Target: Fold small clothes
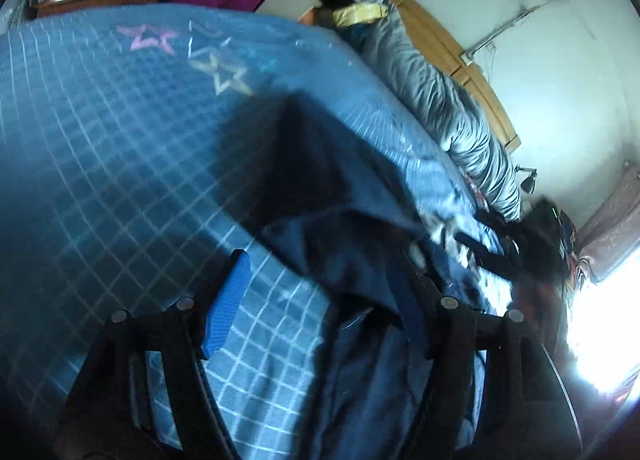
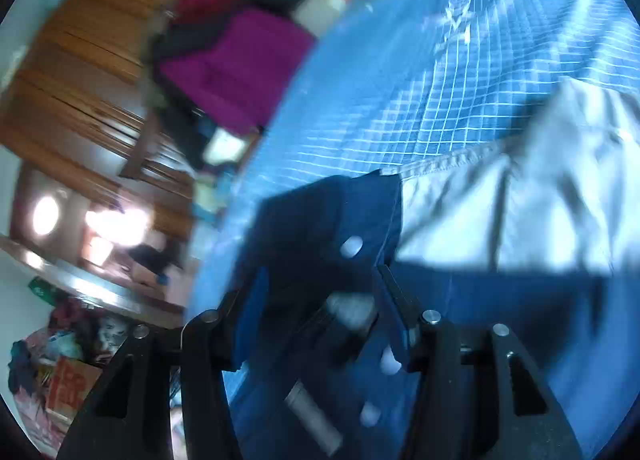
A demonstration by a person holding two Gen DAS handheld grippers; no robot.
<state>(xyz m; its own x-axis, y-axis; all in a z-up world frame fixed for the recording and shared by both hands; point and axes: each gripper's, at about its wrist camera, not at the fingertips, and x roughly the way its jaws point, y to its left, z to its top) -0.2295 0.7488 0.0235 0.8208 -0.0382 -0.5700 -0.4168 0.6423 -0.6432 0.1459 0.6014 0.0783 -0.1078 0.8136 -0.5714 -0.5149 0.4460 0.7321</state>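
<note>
Two tools | left tool [image 1: 320, 292] agape, navy garment [image 1: 320, 196] draped unpinched | right tool [image 2: 316, 300] grip unclear | you risk cloth sliding onto bed [image 1: 100, 132].

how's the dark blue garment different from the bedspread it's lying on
The dark blue garment is plain navy, while the bedspread is lighter blue with a white grid and stars. The garment has pale round buttons; the bedspread shows none. The garment lies rumpled and bunched, whereas the bedspread is spread mostly flat. Both are blue fabric.
</note>
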